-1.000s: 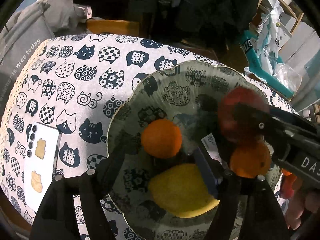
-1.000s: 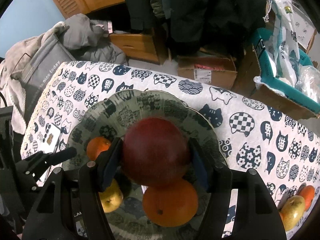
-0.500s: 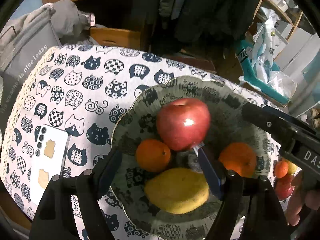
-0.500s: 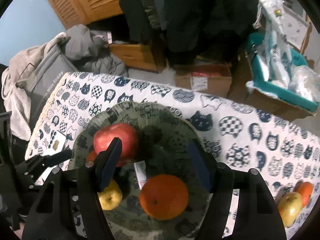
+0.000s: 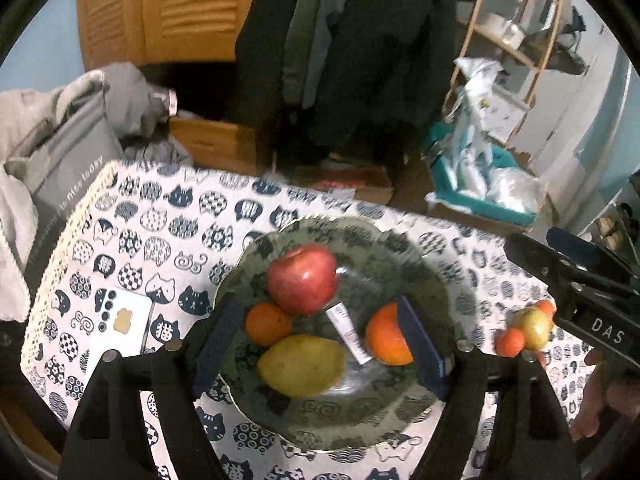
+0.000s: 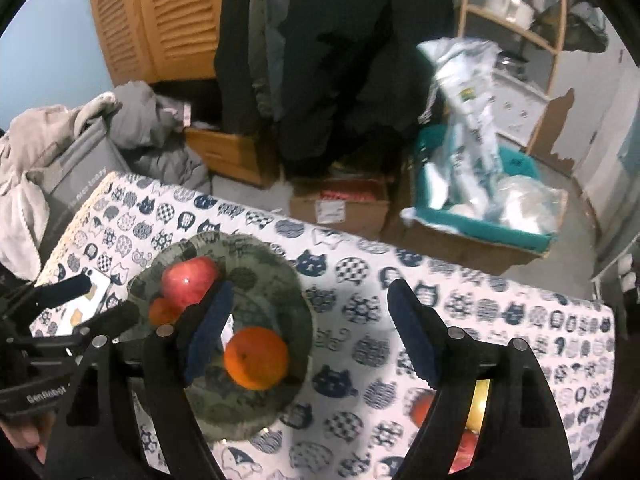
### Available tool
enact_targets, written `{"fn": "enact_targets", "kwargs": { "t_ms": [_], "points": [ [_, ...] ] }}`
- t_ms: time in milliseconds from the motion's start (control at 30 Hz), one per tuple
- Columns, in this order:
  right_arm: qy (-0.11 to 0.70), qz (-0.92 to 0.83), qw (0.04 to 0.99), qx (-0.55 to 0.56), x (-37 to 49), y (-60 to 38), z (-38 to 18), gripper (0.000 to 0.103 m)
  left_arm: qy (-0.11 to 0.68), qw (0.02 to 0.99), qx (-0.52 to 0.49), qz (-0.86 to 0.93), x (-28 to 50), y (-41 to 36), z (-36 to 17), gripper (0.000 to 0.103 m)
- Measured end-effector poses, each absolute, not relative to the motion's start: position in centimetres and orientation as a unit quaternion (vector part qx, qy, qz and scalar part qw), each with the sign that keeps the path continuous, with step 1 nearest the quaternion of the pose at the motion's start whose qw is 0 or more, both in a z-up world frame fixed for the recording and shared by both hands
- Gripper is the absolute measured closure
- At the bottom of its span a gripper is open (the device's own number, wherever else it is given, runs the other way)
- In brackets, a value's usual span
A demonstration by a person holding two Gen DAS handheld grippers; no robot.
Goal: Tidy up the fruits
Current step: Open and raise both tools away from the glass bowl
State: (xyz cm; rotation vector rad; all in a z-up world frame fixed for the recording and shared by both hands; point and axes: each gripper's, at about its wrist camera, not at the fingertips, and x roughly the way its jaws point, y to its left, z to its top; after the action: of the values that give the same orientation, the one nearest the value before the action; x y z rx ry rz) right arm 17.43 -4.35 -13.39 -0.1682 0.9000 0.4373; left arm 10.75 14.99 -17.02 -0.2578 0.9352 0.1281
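Both grippers, left [image 5: 320, 344] and right [image 6: 310, 334], jaws just opened wide, empty above the fruit plate [image 5: 432, 280].

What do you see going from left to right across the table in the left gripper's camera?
White phone → small orange → red apple → big orange → little pile of fruit off the plate, near the right gripper.
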Motion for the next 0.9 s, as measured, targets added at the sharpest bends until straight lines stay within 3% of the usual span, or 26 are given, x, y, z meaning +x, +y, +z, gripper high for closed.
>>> {"fn": "enact_targets", "kwargs": {
  "t_ms": [133, 500, 900],
  "points": [
    [0.408, 0.201, 0.888, -0.071, 15.9, -6.4, -10.9, 0.021, 0.429, 0.894, -0.116, 0.053, 9.5, 13.8, -14.9, 0.020],
    [0.340, 0.176, 0.922, -0.053, 11.1, -11.8, -4.2, 0.017, 0.362, 0.929, -0.065, 0.044, 5.9, 9.5, -9.0, 0.001],
    [0.311, 0.150, 0.938, -0.032, 7.3, -17.4, -1.7, 0.016, 0.323, 0.946, -0.033, 0.012, 3.5, 5.4, -5.5, 0.000]
  ]
}}
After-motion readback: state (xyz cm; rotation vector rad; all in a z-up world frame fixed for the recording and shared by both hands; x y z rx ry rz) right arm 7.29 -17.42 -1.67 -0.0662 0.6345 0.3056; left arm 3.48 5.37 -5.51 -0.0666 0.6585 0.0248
